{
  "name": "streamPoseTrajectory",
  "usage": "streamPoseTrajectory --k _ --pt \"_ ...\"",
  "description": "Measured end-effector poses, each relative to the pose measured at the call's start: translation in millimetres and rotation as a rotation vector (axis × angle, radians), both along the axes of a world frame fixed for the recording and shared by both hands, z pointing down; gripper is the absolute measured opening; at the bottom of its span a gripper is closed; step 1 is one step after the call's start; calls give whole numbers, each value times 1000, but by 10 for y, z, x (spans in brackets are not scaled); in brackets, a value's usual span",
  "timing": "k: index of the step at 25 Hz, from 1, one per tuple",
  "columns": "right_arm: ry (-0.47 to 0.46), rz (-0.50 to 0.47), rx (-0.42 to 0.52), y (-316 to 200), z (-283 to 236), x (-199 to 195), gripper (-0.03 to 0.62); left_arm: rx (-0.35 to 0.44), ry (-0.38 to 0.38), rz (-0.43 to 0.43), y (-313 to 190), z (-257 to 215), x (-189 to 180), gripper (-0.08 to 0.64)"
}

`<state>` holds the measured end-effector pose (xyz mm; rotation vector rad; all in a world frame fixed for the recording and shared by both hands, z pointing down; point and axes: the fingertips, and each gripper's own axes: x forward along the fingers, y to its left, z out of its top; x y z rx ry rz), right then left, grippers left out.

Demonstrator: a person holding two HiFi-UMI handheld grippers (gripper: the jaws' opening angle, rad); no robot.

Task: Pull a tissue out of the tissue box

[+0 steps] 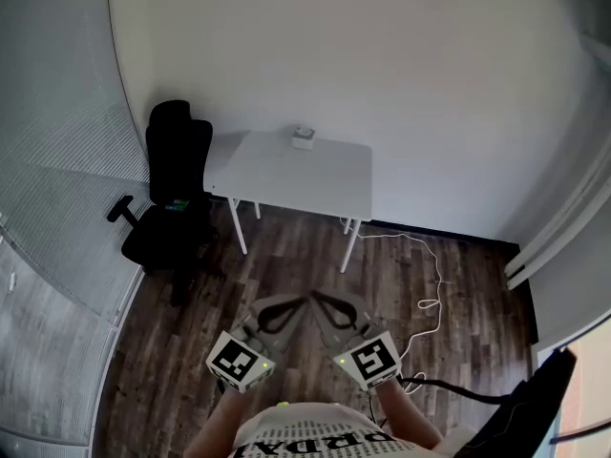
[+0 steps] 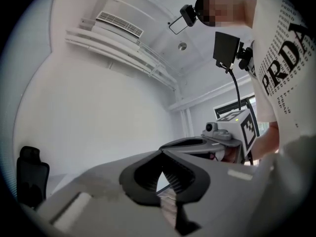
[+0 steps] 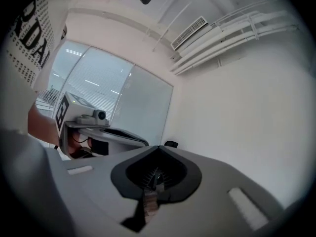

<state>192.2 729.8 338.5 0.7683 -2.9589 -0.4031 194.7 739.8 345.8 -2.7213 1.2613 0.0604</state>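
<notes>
Both grey two-jaw grippers, left (image 1: 294,305) and right (image 1: 323,301), are pinched shut on nothing, while the small white tissue box (image 1: 303,137) sits on the rectangular white table's (image 1: 286,175) far edge, well apart at twelve o'clock, about equally far from each.

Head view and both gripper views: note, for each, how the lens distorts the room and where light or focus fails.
Head view: wall edges bow outward, the table is evenly lit, the tissue box tiny and soft. Left gripper view: black round vignette, the left gripper blurred close up. Right gripper view: same vignette, bright window washed out.
</notes>
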Motion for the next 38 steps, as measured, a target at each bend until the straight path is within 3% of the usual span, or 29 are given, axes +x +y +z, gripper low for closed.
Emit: streamPoseTrajectory --k 14,26,38 --pt "0 27 -36 157 111 -267 8 -30 18 17 162 83 -265 -3" --pt "94 95 -57 352 422 -525 8 -69 43 43 372 334 -561 -3" --pt "80 115 -128 -163 649 -419 14 -107 30 -17 66 537 -723 -3"
